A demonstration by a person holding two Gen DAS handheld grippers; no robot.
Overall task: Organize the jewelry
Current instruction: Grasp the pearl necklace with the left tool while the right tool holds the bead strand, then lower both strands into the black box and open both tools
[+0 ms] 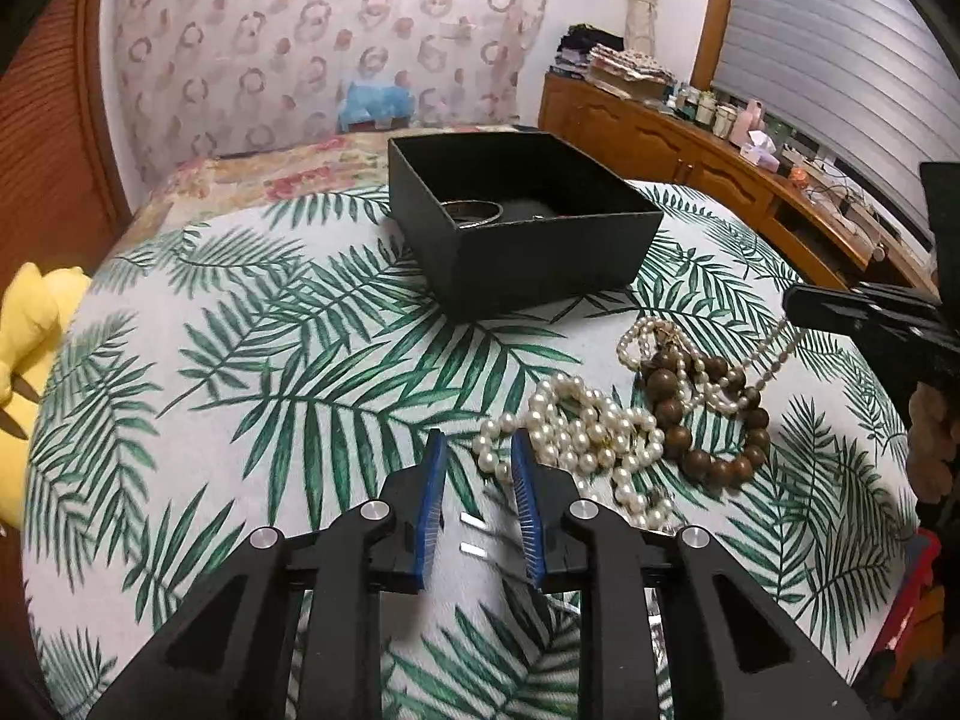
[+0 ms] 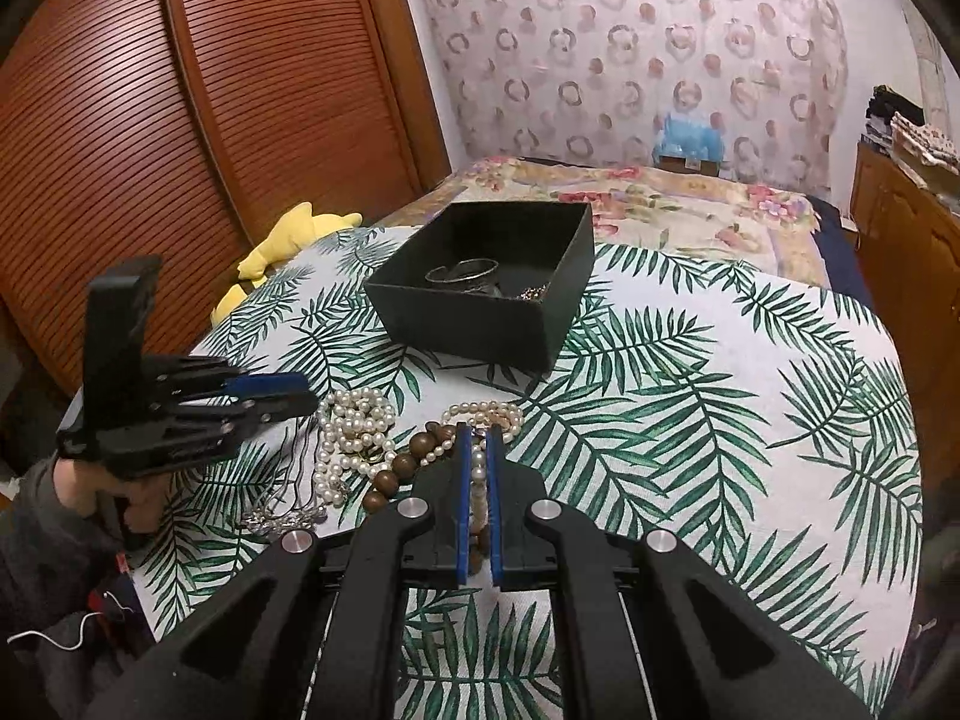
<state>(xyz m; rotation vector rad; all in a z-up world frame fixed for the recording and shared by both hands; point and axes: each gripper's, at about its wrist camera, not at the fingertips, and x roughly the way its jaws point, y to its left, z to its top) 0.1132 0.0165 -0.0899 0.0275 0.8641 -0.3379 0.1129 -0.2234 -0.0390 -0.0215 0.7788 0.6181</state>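
A white cloth printed with green palm leaves (image 2: pixel 690 372) covers the surface. Behind it lies a floral bedspread (image 2: pixel 660 192), a pink ring-patterned curtain (image 2: pixel 630 48), reddish louvred wooden wardrobe doors (image 2: pixel 180 108) and a cluttered wooden sideboard (image 1: pixel 690 144) under a grey roller shutter (image 1: pixel 840 48).

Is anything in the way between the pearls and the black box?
Nothing visible blocks it. Only bare leaf-print cloth lies between the small-pearl strand in the right hand-held gripper and the open black cardboard box.

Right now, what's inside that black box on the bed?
In the black box lie silver bangles and a small glittery piece. The near wall hides the rest of the floor.
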